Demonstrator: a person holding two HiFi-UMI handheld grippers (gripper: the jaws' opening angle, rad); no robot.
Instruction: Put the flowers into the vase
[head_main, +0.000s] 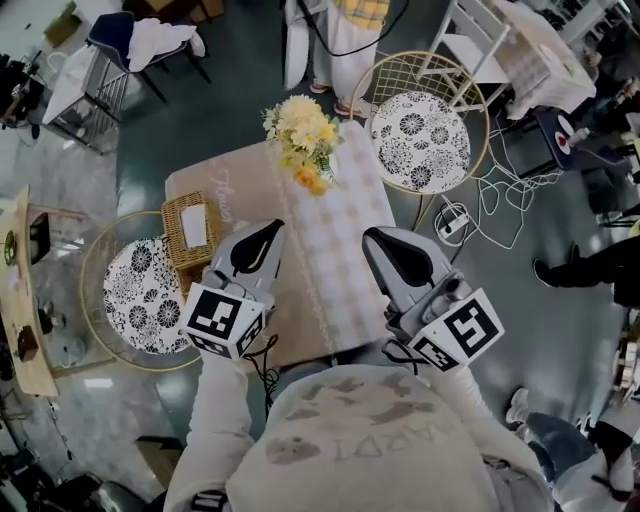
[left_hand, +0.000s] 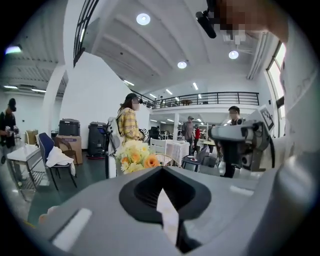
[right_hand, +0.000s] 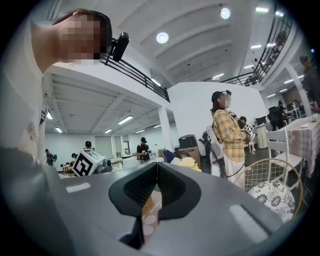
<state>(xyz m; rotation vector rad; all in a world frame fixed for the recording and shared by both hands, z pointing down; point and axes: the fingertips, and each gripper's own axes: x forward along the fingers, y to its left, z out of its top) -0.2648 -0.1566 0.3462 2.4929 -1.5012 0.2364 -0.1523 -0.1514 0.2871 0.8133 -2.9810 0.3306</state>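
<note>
The bunch of pale yellow, white and orange flowers (head_main: 303, 140) sits at the upper middle of the head view, at the far end of the table covered in a beige cloth (head_main: 225, 190), on the top end of a checked cream runner (head_main: 330, 250). The left gripper (head_main: 264, 238) and the right gripper (head_main: 384, 248) hang low in the frame, well apart from the blooms. Each gripper view shows its dark ribbed jaws pressed together at the tips with nothing between them. The bunch looks light and soft, with heads that would crush or shed under pressure. It is best pinched gently on the gathered stems below the blooms, though a loose bundle may splay or slip if held too lightly. No vase can be made out. From above the blooms cover whatever stands under them, and in both gripper views the jaw housing cuts off the lower part of the flowers. So I cannot tell whether they lie loose, lean on something, or already stand in a container. A woven wicker tissue box (head_main: 190, 230) rests at the table's left edge. A round wire chair with a black-and-white floral cushion (head_main: 420, 140) stands at the upper right.
</note>
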